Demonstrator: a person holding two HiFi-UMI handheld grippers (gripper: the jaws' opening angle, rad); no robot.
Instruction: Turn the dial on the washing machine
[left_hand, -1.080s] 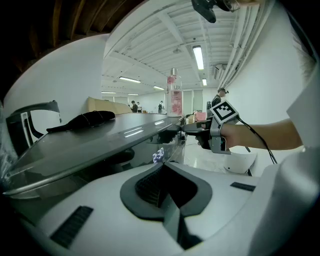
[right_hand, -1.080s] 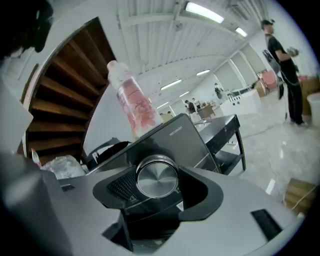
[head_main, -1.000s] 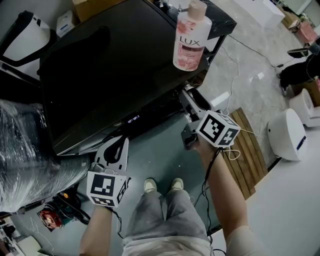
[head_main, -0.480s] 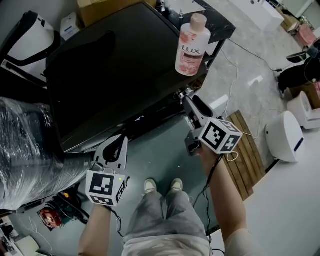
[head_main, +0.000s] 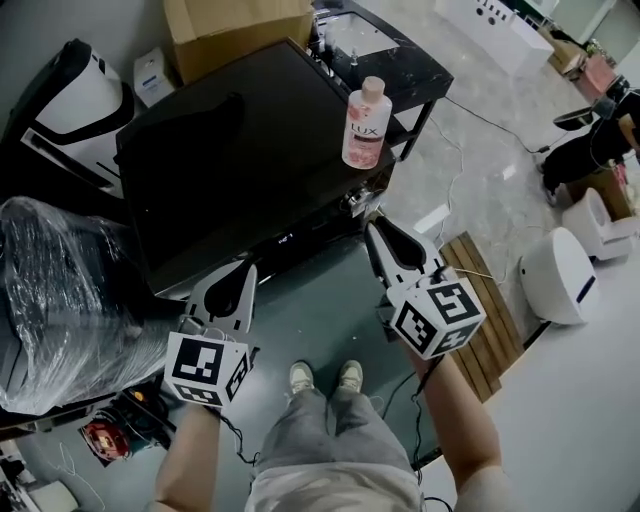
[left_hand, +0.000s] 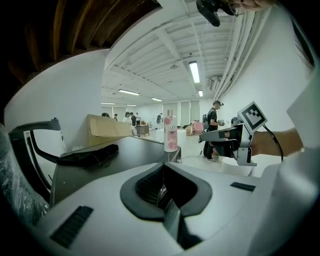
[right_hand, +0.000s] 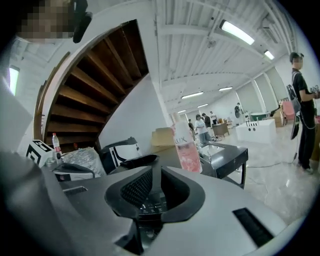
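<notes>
The black washing machine (head_main: 240, 150) stands ahead of me, with a small lit display (head_main: 285, 240) on its front panel; I cannot make out the dial. A pink LUX bottle (head_main: 363, 123) stands on its right front corner. My right gripper (head_main: 375, 232) hangs just off that corner, below the bottle, touching nothing. Its jaws have just been closing, with nothing between them, and now look shut. My left gripper (head_main: 243, 272) hovers by the panel's left end, shut and empty. The bottle (right_hand: 187, 147) also shows past the right gripper (right_hand: 150, 200), and the bottle (left_hand: 170, 132) past the left gripper (left_hand: 162, 192).
A plastic-wrapped bundle (head_main: 60, 300) sits left of the machine and a cardboard box (head_main: 235, 25) behind it. A black table (head_main: 390, 50) stands at the back right. A wooden pallet (head_main: 480, 290), cables and white appliances (head_main: 555, 275) lie on the floor to the right. People stand far off.
Both grippers have lifted and drawn back from the machine's front. The right gripper left the panel's right end, rolled so its marker cube turned, and its jaws narrowed.
</notes>
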